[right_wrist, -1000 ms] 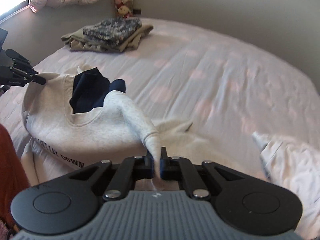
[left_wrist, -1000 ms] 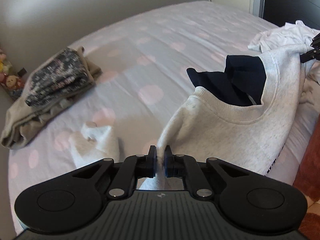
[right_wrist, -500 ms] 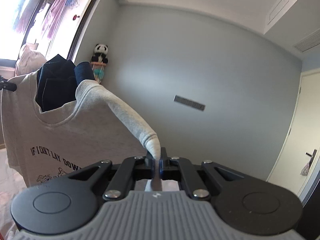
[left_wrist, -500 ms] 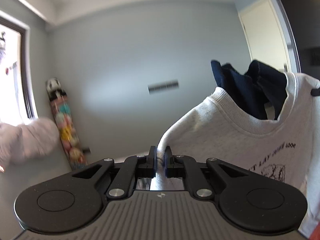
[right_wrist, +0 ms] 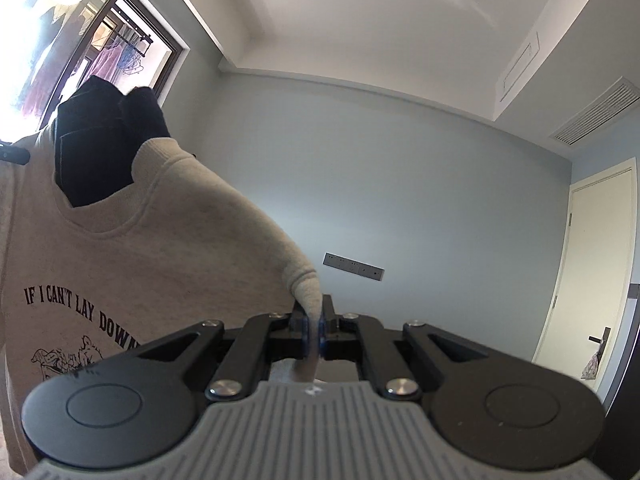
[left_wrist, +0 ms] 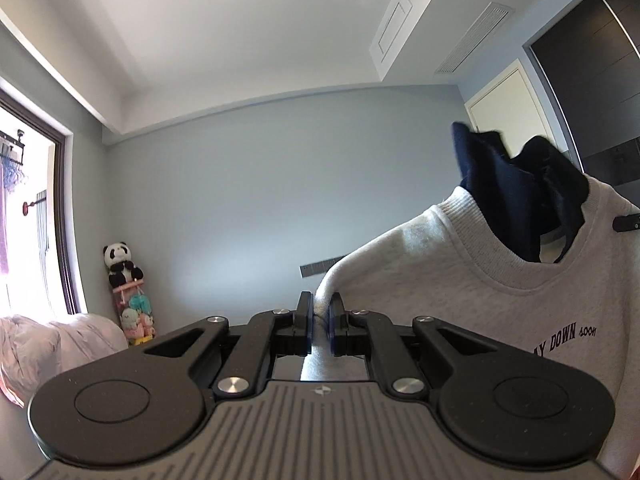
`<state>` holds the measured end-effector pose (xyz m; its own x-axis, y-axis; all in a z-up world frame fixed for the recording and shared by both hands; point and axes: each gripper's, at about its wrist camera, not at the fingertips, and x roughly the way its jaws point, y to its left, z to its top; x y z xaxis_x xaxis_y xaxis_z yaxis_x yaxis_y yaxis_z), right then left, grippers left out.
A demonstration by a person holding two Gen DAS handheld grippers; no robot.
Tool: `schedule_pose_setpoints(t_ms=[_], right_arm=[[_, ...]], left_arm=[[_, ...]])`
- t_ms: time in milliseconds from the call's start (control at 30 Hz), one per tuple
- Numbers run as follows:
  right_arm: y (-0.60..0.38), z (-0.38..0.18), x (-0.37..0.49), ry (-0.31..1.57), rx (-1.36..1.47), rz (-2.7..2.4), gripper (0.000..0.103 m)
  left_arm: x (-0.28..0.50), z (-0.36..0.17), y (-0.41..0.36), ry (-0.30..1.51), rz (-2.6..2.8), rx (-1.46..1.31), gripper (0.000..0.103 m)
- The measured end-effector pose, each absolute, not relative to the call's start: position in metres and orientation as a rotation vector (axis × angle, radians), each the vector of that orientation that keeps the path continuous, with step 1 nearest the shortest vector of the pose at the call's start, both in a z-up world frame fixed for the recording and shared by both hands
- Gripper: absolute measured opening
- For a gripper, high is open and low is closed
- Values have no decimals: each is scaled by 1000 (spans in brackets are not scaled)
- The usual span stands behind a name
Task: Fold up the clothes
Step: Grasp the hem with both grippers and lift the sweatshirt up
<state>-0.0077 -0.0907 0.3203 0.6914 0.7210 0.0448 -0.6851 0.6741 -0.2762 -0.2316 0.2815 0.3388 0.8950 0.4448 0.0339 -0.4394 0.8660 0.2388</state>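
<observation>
A light grey sweatshirt [left_wrist: 500, 300] with dark printed lettering and a navy collar [left_wrist: 516, 200] hangs in the air, stretched between both grippers. My left gripper [left_wrist: 319, 316] is shut on one shoulder of it. In the right wrist view the same sweatshirt [right_wrist: 132, 248] hangs at the left, its navy collar [right_wrist: 100, 148] sticking up, and my right gripper [right_wrist: 315, 322] is shut on the other shoulder. Each view shows the tip of the opposite gripper at the frame edge: the right one [left_wrist: 626, 222] and the left one [right_wrist: 14, 155]. Both grippers point level toward a grey-blue wall.
A window [left_wrist: 24, 220] and a stack of plush toys [left_wrist: 126, 292] with a panda on top stand at the left. A pink duvet [left_wrist: 52, 344] lies below them. A white door [right_wrist: 592, 264] is at the right, a switch panel [right_wrist: 354, 266] on the wall ahead.
Both grippers rose from the bed and tilted up to level, lifting the sweatshirt until it hangs free. The bed and folded clothes dropped out of view. The grips stayed shut.
</observation>
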Motion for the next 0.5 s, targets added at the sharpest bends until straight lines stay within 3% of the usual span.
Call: schedule_pose_setpoints(t_ms=[233, 500], right_arm=[[-19, 280, 57, -1, -298, 814, 6], [88, 160, 176, 262, -401, 775, 6]], left_arm=[[-161, 290, 336, 185, 484, 174, 6], [-40, 171, 424, 423, 496, 109, 6]])
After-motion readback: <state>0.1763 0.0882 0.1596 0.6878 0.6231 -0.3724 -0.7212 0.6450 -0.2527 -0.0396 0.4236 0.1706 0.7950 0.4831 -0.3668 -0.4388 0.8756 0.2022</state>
